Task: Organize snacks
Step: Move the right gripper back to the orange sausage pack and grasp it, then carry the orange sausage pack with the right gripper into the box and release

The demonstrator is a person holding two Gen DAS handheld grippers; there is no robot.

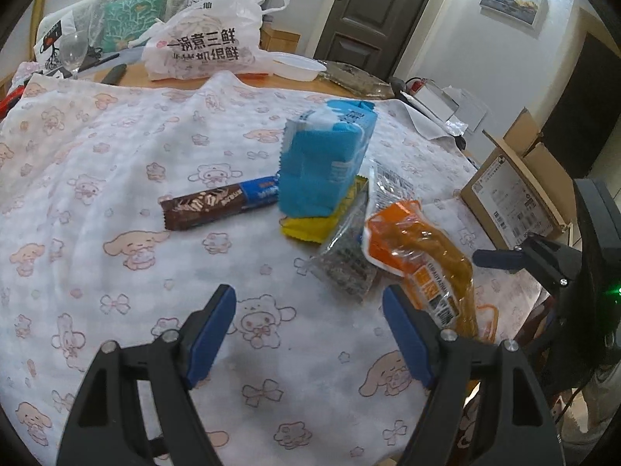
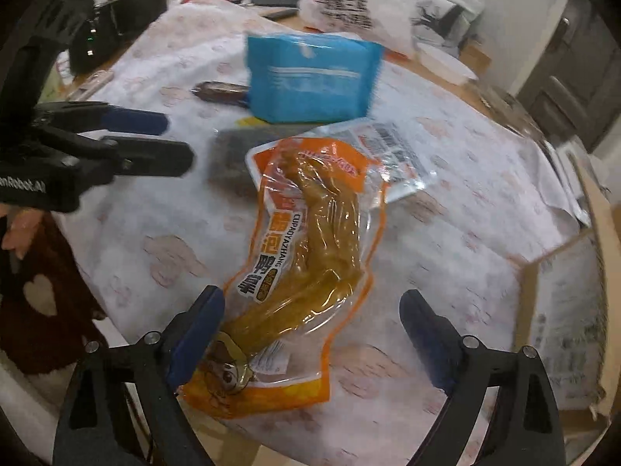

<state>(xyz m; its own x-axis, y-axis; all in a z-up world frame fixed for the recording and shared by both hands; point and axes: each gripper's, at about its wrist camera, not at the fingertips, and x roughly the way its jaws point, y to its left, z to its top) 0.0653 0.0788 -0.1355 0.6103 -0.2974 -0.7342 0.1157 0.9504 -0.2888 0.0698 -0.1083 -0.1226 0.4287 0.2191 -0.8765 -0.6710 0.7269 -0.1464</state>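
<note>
Five snack packs lie clustered on the cloth-covered worktop (image 1: 116, 163): one orange pouch (image 2: 310, 256) printed "CUPAOYAZHANG", nearest the edge; one clear pack (image 1: 382, 186) with a barcode under its far end; one dark speckled pack (image 1: 345, 260); one blue pack (image 1: 326, 155) atop one yellow pack (image 1: 310, 225); beside them, one brown-and-blue bar (image 1: 221, 204). The right gripper (image 2: 312, 334) is wide open astride the pouch's near end, holding nothing; the left gripper (image 1: 310, 330) is wide open, empty, over bare cloth.
</note>
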